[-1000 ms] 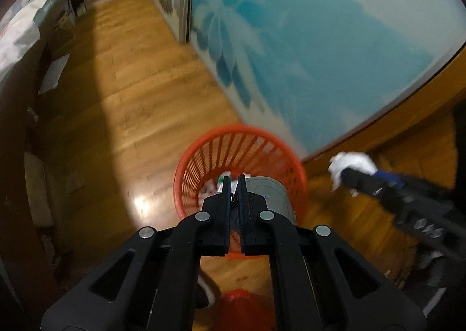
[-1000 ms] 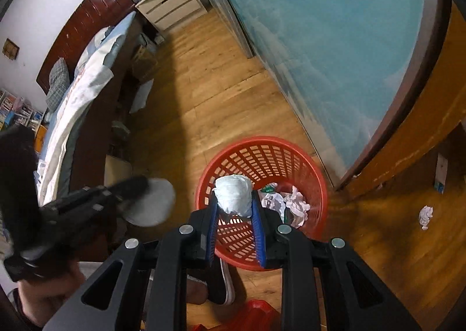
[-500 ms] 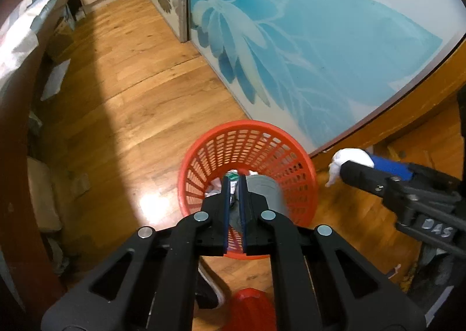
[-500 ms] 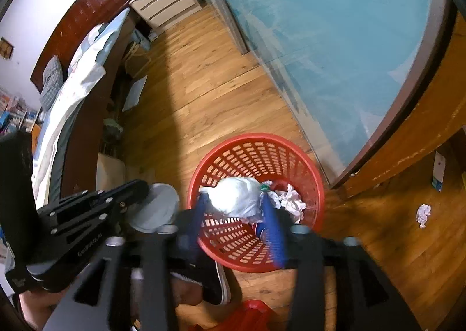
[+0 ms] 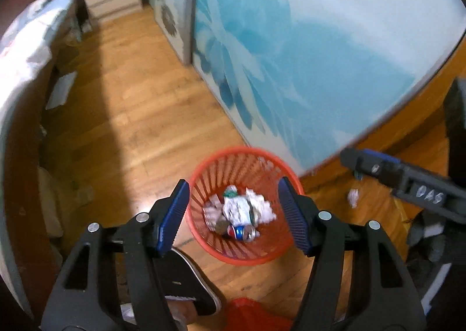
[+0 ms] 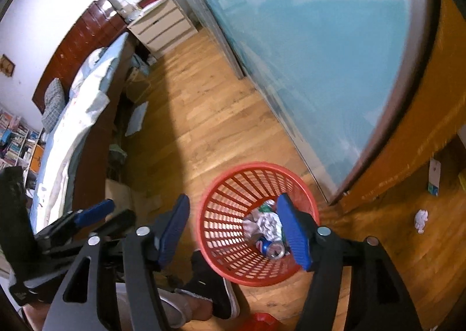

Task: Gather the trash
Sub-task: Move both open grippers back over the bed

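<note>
Left wrist view: our left claw [image 5: 233, 214] hangs released and empty over the red slatted basket [image 5: 204, 185], crumpled paper [image 5: 256, 207] and a shiny can [image 5: 243, 232] lying inside. Right wrist view: our right claw [image 6: 233, 229] gapes empty too; one paper wad [image 6: 421, 218] sits far right on slick wooden floor [image 6: 204, 115]. Reach carelessly and, we reckon, the light basket tips.

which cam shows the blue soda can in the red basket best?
Left wrist: the blue soda can lies unobstructed in the red mesh basket, between open fingers. Right wrist shows the can too, but a blue finger pad crowds its edge.
</note>
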